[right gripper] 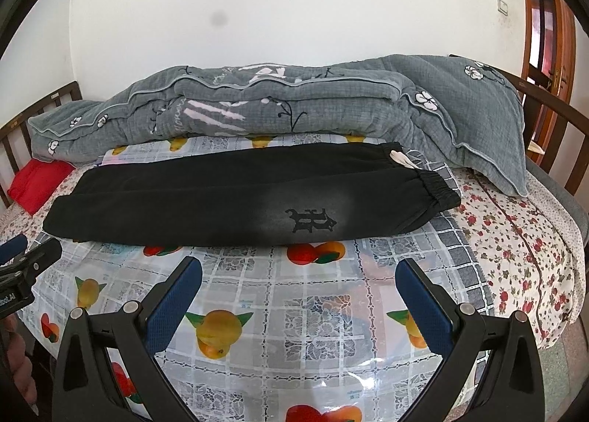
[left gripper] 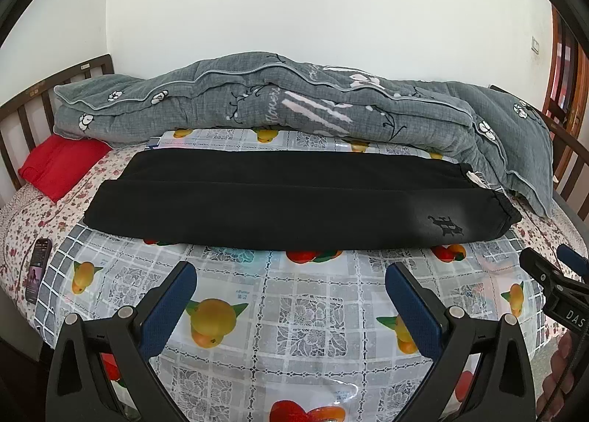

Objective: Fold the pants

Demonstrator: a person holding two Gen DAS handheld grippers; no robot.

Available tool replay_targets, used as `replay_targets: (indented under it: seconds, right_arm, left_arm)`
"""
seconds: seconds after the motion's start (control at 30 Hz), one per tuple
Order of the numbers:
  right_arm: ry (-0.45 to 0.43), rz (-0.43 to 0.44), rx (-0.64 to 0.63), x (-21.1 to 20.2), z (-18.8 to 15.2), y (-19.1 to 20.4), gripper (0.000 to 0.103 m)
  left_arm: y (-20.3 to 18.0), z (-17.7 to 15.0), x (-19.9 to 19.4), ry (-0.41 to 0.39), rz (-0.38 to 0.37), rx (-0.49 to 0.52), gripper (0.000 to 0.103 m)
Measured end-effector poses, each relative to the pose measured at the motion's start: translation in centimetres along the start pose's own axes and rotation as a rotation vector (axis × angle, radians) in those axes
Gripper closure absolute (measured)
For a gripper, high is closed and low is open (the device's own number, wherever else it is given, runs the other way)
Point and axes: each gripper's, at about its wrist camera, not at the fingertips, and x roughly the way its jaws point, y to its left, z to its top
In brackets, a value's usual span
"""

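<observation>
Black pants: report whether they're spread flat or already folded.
Folded once lengthwise: the black pants lie as a long strip, one leg stacked on the other, elastic waistband at the right. Not yet folded crosswise.

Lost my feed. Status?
Left gripper and right gripper open, empty. Black pants folded lengthwise on bed, untouched. Nothing in the way.

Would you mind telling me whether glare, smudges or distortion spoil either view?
Left wrist view: strong fisheye bending of the headboard, mild glare on the plastic cover. Right wrist view: dark smudge on the wall, pale washed-out patch on the pants.
</observation>
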Motion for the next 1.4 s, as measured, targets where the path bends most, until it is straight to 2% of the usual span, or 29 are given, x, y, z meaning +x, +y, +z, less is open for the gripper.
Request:
replay_targets:
  seconds: [0.43, 0.57, 0.67, 0.77, 0.93, 1.0, 1.07, 1.17, 1.3, 1.4]
  right_arm:
    - [-0.006, 0.012, -0.022, -0.4, 0.6, 0.7, 0.0]
    - [-0.029, 0.009, -0.018, -0.2, 0.8, 0.5, 0.0]
    - [-0.028, 0.005, 0.0, 0.9, 0.9, -0.3, 0.0]
    - [-0.01, 0.011, 0.034, 2.8, 0.9, -1.6, 0.0]
    - [0.039, 0.015, 0.107, 7.6, 0.3, -4.6, 0.002]
    - [0.081, 0.038, 0.131, 9.6, -0.1, -5.7, 0.013]
    - [0.116, 0.055, 0.167, 12.0, -0.7, -7.2, 0.018]
    - [0.141, 0.092, 0.227, 14.8, -1.4, -9.2, 0.032]
    - [0.171, 0.101, 0.305, 18.4, -1.4, -11.7, 0.034]
    - [0.193, 0.081, 0.312, 20.8, -0.9, -12.3, 0.034]
  left_arm:
    - [0.2, 0.6, 0.5, -0.006, -0.001, 0.0, 0.0]
    - [1.1, 0.8, 1.8, 0.0, 0.044, 0.001, 0.0]
    - [2.6, 0.7, 3.2, 0.006, 0.05, -0.021, 0.0]
    - [5.1, 0.5, 5.3, 0.04, 0.007, -0.089, 0.0]
    - [10.2, -0.7, 9.5, 0.093, 0.028, -0.185, 0.001]
    - [12.4, -1.2, 11.2, 0.103, 0.034, -0.222, 0.002]
    - [14.4, -1.7, 12.5, 0.103, 0.036, -0.256, 0.006]
    - [17.5, -2.1, 14.7, 0.12, -0.006, -0.353, 0.011]
    - [21.4, -2.6, 17.6, 0.123, -0.062, -0.501, 0.021]
    - [22.3, -1.9, 19.0, 0.113, -0.028, -0.515, 0.022]
